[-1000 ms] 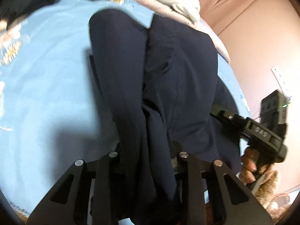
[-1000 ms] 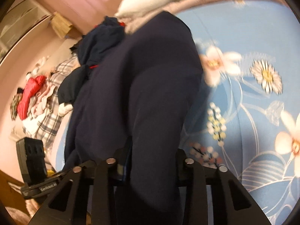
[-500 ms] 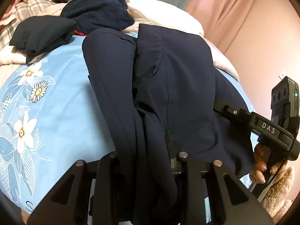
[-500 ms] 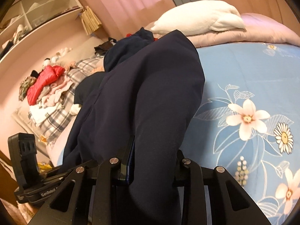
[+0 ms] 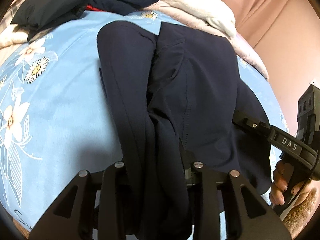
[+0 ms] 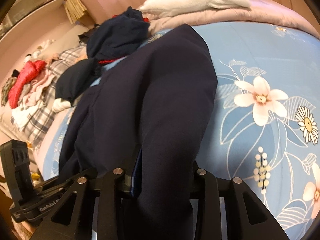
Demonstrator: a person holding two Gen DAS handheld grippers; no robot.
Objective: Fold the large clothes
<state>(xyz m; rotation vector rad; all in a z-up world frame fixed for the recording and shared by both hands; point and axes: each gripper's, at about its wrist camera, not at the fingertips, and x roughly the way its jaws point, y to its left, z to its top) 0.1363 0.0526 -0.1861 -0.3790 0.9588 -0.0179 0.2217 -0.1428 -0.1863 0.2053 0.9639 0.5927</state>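
Note:
Dark navy trousers (image 5: 180,70) lie lengthwise on a blue floral bedspread (image 5: 60,100), legs side by side and running toward the pillows. My left gripper (image 5: 158,160) has the near end bunched between its jaws, which are opening; the cloth hides the fingertips. In the right wrist view, the trousers (image 6: 150,80) fill the middle. There my right gripper (image 6: 164,160) also has cloth packed in its opening jaws. The right gripper (image 5: 246,120) shows at the trousers' right edge, with a hand (image 5: 280,188) on its handle. The left gripper (image 6: 60,186) appears low on the left.
A heap of dark clothes (image 5: 60,6) and a white pillow (image 5: 200,6) on a pink quilt lie past the trousers' far end. Beyond the bed's left side are a plaid cloth (image 6: 40,120) and a red garment (image 6: 26,76). Flowered bedspread (image 6: 260,50) stretches to the right.
Both views have dipped toward the bed, and the trousers now lie flatter and longer on the bedspread. The jaws of both grippers stand slightly wider around the cloth.

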